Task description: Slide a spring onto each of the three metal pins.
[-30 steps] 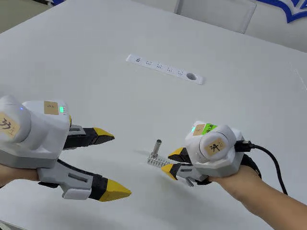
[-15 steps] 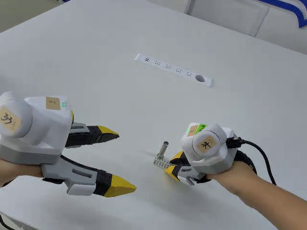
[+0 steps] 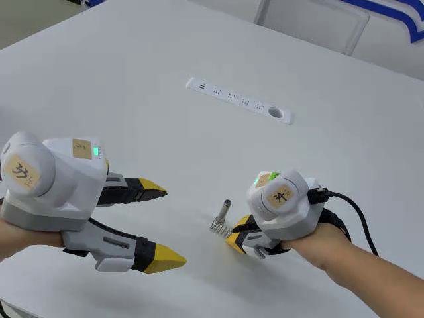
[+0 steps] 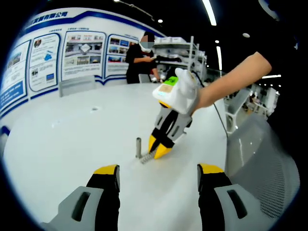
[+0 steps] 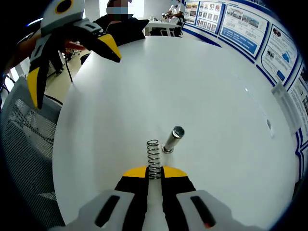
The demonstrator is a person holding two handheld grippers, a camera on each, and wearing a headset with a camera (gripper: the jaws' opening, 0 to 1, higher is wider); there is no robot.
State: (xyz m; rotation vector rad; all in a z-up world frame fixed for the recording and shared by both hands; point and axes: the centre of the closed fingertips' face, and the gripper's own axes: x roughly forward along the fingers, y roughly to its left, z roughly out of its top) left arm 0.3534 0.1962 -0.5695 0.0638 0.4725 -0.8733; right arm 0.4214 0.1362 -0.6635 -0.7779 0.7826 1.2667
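A short metal pin [image 3: 224,211] [image 5: 173,138] [image 4: 138,147] stands upright on the white table [image 3: 132,59]. My right gripper [image 3: 233,237] [image 5: 154,172] [image 4: 158,150] is shut on one end of a small coil spring [image 3: 218,228] [image 5: 153,157] [image 4: 146,158]. The spring points out from the yellow tips and lies low beside the pin's base, its free end just left of the pin. My left gripper [image 3: 159,226] [image 4: 157,174] hangs open to the left of the pin, nothing between its yellow-tipped fingers.
A white power strip [image 3: 238,101] lies farther back on the table. A white chair [image 3: 311,23] stands behind the far edge. A grey mesh chair [image 4: 269,159] sits at the table's side. A person [image 4: 142,57] stands in the background by wall posters.
The head camera has shifted a little. The right gripper with the spring has stayed beside the pin, and the left gripper stays open at the left.
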